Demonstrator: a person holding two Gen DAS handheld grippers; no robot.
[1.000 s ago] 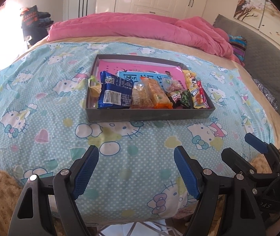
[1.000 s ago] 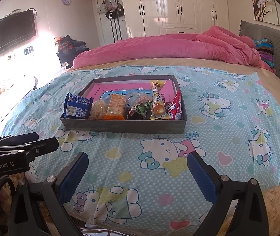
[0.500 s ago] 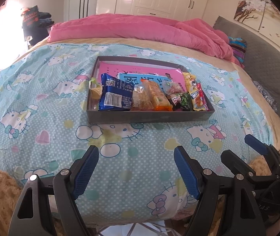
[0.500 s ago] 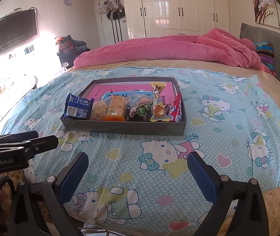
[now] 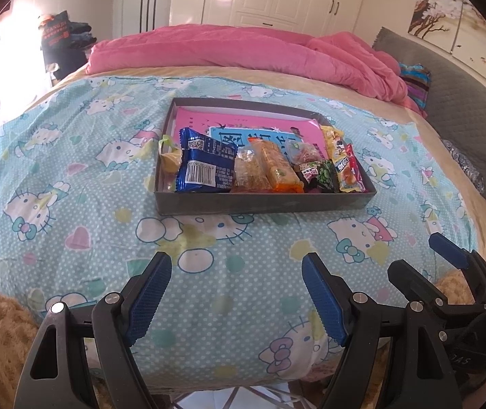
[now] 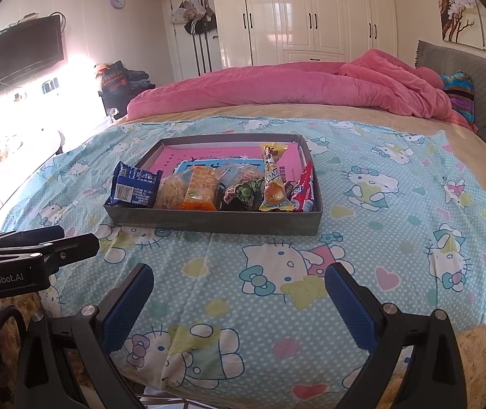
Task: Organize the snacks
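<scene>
Right now both grippers hang over the near edge of the bed, each with its jaws spread and nothing between them: the left gripper (image 5: pixel 236 293) and the right gripper (image 6: pixel 239 298) are released and well short of the snacks. Those snacks sit ahead of both grippers in a shallow grey box (image 5: pixel 263 202) on the cartoon-cat bedsheet (image 5: pixel 72 204), crowded along the box's near wall: a blue packet (image 5: pixel 205 165) furthest to the left, an orange bar (image 5: pixel 278 170) beside it, a green-and-black pouch (image 5: pixel 324 175), then a yellow packet (image 6: pixel 273 184) and a red one (image 6: pixel 304 187) at the right end. I'd say the risk is the crowding. The wrappers overlap and lean on each other, so a reach into the middle could pinch two at once or drag a neighbour over the low wall onto the sheet. The box rests on soft bedding, so a push could tip or slide it. Crinkly film may also slip out of the pads. A small yellowish thing (image 5: pixel 171 158) left of the blue packet is half hidden, and I can't say what it is; the clear-wrapped pieces behind the pouch are hard to read. Pink paper (image 5: pixel 243 122) lines the far half of the box.
</scene>
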